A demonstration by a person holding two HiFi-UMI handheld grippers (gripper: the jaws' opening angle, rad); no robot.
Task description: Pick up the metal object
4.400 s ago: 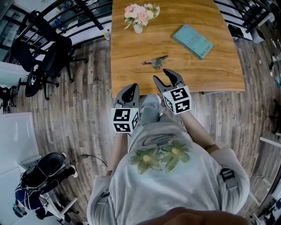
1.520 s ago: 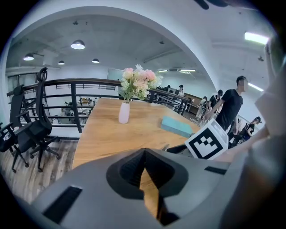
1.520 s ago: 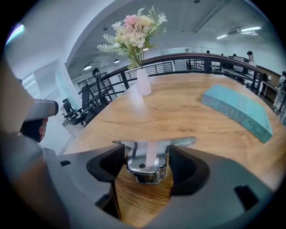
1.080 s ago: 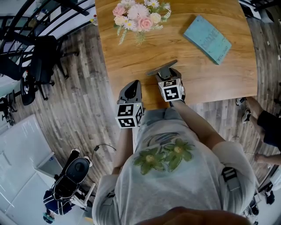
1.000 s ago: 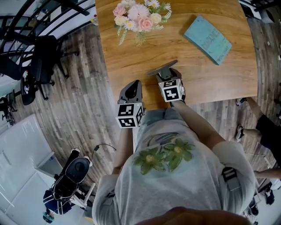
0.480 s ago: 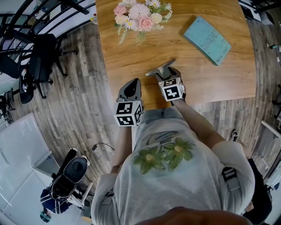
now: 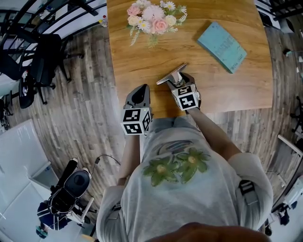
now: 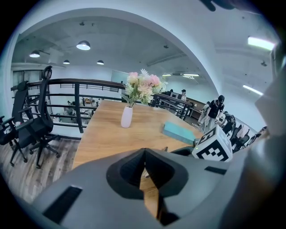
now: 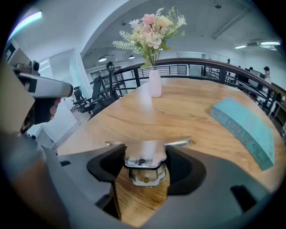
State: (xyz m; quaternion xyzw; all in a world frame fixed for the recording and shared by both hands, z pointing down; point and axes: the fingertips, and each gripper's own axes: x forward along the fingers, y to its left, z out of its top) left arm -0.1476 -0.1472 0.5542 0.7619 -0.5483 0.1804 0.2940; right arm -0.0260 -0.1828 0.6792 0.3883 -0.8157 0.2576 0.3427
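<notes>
Metal object [image 9: 144,166] — a clamp, perhaps — is pinched in right gripper [image 9: 144,157], best lifted level; left gripper [image 8: 144,156] is pressed together.

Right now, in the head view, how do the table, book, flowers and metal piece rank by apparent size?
1. table, by far the largest
2. book and flowers: about alike, so not ranked
3. metal piece, the smallest
</notes>
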